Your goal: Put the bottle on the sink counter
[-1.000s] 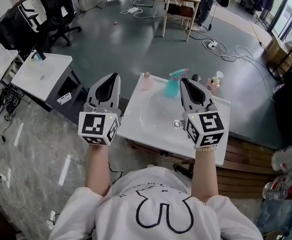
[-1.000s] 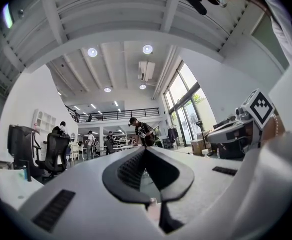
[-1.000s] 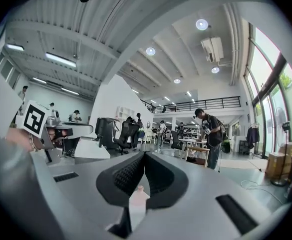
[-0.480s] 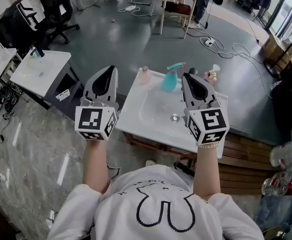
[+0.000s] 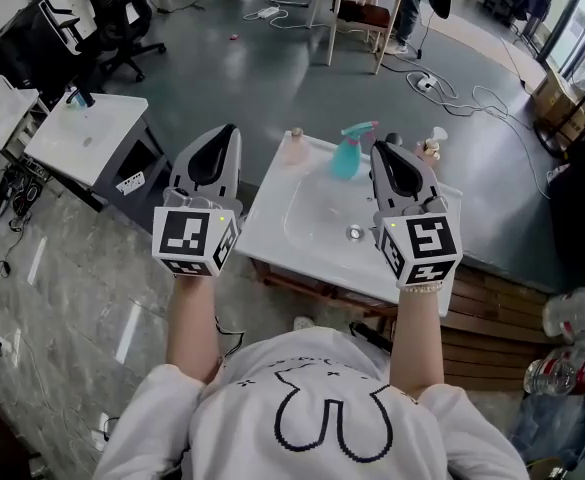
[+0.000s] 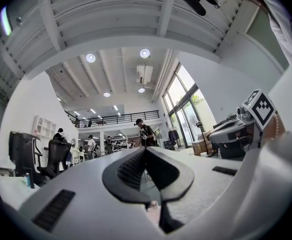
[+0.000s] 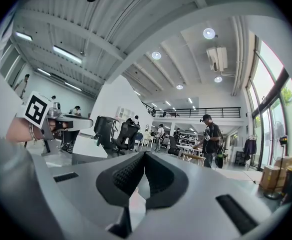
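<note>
We stand at the near edge of the sink counter (image 5: 272, 240) with a gripper in each hand. The left gripper (image 5: 223, 143) hangs just off the counter's left edge. The right gripper (image 5: 386, 160) hangs over the right side, beside the basin (image 5: 317, 218). In each gripper's own view the jaws are pressed together with nothing between them, so we are carrying nothing.

The teal spray bottle (image 5: 348, 154), which we take to be the task's bottle, stands upright in the middle of the counter's far edge, just behind the basin. A pink bottle (image 5: 294, 148) stands at the far left corner and a small bottle (image 5: 431, 150) with a pale top near the far right corner. All three sit on the flat rim along the back. That placing makes sense to us, since it keeps them off the basin's slope and leaves the bowl free.

We judge that the placing is either done or not begun for another bottle; we cannot tell which. Both grippers are level and clear of the bottles, which suits a pause between steps. If we reach across the basin, the right gripper passes closest to the spray bottle and could knock it.
</note>
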Demonstrator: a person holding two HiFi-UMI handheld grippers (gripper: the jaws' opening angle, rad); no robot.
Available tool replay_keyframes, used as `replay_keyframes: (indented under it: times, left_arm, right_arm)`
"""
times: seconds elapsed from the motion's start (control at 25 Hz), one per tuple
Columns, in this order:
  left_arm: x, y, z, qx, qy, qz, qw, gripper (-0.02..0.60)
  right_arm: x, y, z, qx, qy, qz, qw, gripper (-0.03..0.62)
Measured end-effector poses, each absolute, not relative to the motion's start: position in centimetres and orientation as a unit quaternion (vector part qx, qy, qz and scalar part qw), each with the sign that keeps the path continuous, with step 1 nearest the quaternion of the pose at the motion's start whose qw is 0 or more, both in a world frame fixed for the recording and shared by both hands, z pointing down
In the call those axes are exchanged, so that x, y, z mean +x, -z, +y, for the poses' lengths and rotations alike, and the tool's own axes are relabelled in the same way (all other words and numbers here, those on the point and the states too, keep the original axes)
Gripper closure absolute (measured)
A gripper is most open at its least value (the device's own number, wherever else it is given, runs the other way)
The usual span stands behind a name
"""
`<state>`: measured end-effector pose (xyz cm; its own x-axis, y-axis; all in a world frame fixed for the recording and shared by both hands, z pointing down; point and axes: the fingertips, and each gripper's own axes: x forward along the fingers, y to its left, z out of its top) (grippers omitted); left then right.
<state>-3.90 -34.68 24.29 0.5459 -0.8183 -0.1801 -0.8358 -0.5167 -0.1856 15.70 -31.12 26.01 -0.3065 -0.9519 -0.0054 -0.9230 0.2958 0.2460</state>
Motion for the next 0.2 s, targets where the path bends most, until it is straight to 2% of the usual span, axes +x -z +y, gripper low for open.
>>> replay_keyframes:
  times: [0.2]
  left_arm:
    - [-3.07, -24.14, -34.34, -0.877, -0.02, 0.462, 0.131, 0.572]
  right_arm:
    - [15.5, -24.87, -30.45, 0.574, 0.128, -0.806, 0.065, 0.564]
